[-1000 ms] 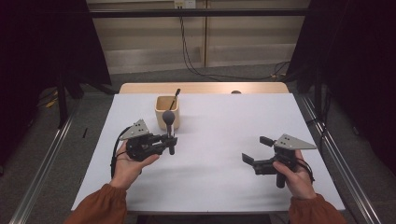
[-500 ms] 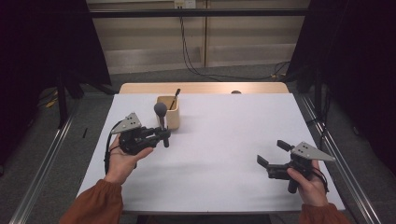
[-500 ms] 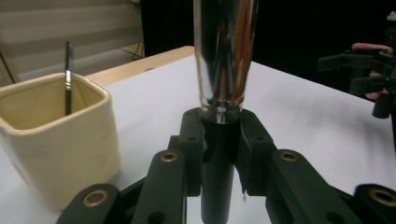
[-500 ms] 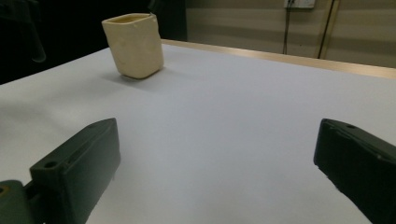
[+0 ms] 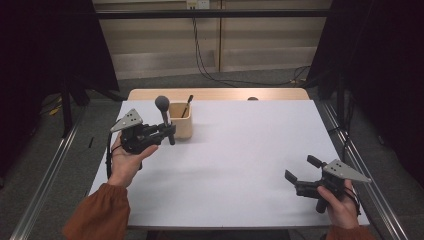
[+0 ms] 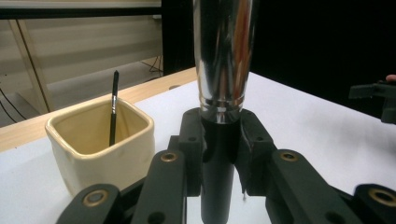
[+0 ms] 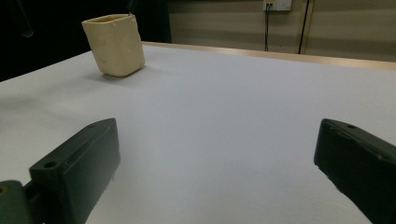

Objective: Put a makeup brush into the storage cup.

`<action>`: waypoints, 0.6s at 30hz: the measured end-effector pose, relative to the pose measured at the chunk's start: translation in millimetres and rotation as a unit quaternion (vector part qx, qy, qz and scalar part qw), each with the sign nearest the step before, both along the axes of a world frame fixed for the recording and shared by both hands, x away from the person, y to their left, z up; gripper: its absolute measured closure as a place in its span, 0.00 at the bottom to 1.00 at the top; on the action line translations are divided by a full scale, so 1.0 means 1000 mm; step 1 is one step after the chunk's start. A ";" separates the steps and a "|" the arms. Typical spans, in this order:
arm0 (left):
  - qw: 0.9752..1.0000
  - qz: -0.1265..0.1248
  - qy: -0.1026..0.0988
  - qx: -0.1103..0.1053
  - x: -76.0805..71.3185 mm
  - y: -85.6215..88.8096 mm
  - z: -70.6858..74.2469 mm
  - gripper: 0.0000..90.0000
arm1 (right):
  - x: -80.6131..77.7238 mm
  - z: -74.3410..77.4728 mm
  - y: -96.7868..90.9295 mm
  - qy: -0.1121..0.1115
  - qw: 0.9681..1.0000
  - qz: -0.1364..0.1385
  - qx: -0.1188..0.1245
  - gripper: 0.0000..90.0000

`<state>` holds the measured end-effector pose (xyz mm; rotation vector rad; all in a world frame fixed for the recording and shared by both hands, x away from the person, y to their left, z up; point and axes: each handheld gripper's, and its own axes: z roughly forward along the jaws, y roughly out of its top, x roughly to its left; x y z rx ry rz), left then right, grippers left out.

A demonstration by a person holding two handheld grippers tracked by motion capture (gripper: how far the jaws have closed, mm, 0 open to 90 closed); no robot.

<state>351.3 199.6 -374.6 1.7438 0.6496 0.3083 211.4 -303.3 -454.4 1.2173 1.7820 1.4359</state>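
Note:
A brush (image 5: 164,116) with a round grey head, shiny metal ferrule and black handle stands upright in my left gripper (image 5: 169,134), which is shut on the handle just left of a cream square cup (image 5: 182,128). In the left gripper view the pads clamp the handle of the brush (image 6: 221,60) and the cup (image 6: 103,150) sits at the left, with a thin black brush (image 6: 113,111) leaning inside it. My right gripper (image 5: 301,169) hovers open near the table's front right corner. The right gripper view shows its jaws wide apart with nothing between them.
The white table (image 5: 240,150) stretches between the two hands, with a wooden strip (image 5: 220,94) along its far edge. Cables run on the floor behind. In the right gripper view the cup (image 7: 116,44) stands far off at the upper left.
My left hand has lifted the brush and carried it left and away, beside the cup. My right hand has drawn back to the right and toward the near edge, still open.

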 end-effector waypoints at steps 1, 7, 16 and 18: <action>1.000 0.001 -0.001 0.003 0.002 0.000 0.001 0.83 | 0.000 0.000 0.001 -0.001 1.000 0.002 -0.002 0.00; 1.000 0.011 -0.005 0.008 0.012 0.005 0.008 0.83 | 0.000 -0.002 0.004 -0.002 1.000 0.010 -0.010 0.00; 0.999 0.038 -0.018 -0.002 0.029 0.008 0.021 0.83 | 0.001 -0.004 0.006 0.002 1.000 0.017 -0.006 0.00; 0.999 0.043 -0.020 -0.004 0.034 0.007 0.023 0.83 | 0.001 -0.005 0.006 0.003 1.000 0.019 -0.007 0.00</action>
